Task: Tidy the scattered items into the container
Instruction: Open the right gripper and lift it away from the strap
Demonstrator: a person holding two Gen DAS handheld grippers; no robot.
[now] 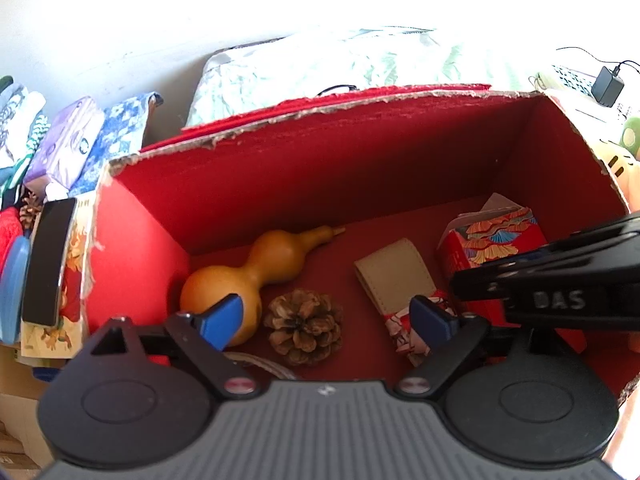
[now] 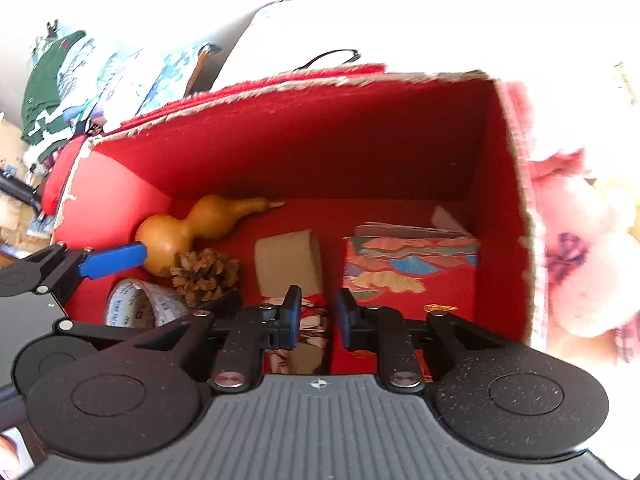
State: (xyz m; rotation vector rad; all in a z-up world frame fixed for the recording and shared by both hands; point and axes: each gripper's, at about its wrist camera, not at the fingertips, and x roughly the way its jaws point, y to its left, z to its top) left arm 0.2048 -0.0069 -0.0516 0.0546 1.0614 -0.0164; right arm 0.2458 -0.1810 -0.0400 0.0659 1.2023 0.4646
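Note:
An open red box (image 1: 360,100) holds a tan gourd (image 1: 248,272), a pinecone (image 1: 306,326), a beige pouch (image 1: 394,276) with a floral end, and a patterned red carton (image 1: 492,240). My left gripper (image 1: 328,320) hangs open and wide above the pinecone, gripping nothing. The right gripper's black body (image 1: 560,280) crosses over the carton. In the right wrist view my right gripper (image 2: 319,312) is open by a narrow gap above the pouch (image 2: 290,264), holding nothing. A tape roll (image 2: 136,306) lies near the gourd (image 2: 180,228) and pinecone (image 2: 206,276).
Left of the box a dark phone (image 1: 48,260) rests on a printed carton, with tissue packs (image 1: 72,140) and folded cloth behind. Pale bedding (image 1: 320,68) lies beyond the far wall. A charger (image 1: 608,86) and plush toys (image 2: 584,248) sit to the right.

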